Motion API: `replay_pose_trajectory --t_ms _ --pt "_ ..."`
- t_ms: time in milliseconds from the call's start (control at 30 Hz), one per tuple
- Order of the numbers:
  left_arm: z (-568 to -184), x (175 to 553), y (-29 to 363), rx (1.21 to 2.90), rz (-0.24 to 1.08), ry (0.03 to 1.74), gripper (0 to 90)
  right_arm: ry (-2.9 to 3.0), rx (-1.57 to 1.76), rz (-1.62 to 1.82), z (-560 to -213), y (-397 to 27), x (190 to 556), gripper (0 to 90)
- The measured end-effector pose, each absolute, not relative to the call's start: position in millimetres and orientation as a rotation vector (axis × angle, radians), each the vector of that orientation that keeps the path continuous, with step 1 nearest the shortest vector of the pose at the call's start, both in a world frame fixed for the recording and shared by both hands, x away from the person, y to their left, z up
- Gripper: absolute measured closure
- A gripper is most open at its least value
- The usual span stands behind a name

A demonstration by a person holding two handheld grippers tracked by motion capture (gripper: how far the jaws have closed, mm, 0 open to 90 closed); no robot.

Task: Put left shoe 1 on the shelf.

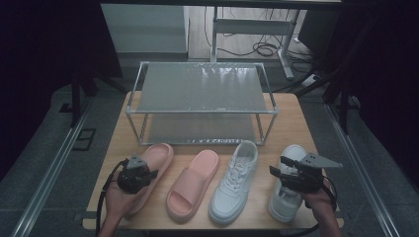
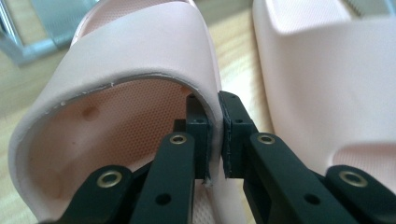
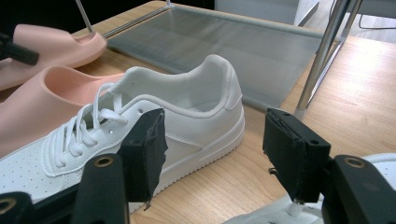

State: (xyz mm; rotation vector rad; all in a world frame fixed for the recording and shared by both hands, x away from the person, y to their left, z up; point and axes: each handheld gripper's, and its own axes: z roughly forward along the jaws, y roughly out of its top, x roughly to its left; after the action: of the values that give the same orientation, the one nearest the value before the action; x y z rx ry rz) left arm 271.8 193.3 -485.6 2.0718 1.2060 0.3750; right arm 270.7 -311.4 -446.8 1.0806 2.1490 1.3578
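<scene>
While gripped, pink slide [image 2: 140, 60] strap inside left hand-held gripper [image 2: 215, 135]

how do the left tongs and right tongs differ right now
The left tongs are shut on the strap of the left pink slide, one jaw inside the strap and one outside; the right tongs are open and hold nothing.
In the high view the left tongs sit over the left pink slide, while the right tongs sit over the right white sneaker.
Both are hand-held, with black jaws.
</scene>
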Motion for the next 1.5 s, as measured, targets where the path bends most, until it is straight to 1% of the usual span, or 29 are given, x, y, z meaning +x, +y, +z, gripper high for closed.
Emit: replay_pose_trajectory --t_ms 167,833,967,1233,1500 --pt "-478.8 283.9 181.3 2.076 0.392 1.188 83.4 2.144 1.081 1.360 -446.1 -312.3 270.4 39.6" --pt "-474.7 344.6 146.4 2.079 0.446 1.164 83.5 2.147 1.082 1.359 -447.0 -312.6 271.2 39.6" --pt "-477.5 360.9 139.6 2.081 0.470 1.168 83.5 2.152 1.082 1.357 -448.0 -311.9 271.6 39.6" --pt "-490.8 377.9 131.9 2.069 0.474 1.178 83.5 2.150 1.086 1.357 -448.0 -312.7 271.8 39.7" --pt "-494.3 389.2 122.4 2.081 0.480 1.185 83.5 2.151 1.088 1.355 -448.4 -312.9 272.0 39.6"
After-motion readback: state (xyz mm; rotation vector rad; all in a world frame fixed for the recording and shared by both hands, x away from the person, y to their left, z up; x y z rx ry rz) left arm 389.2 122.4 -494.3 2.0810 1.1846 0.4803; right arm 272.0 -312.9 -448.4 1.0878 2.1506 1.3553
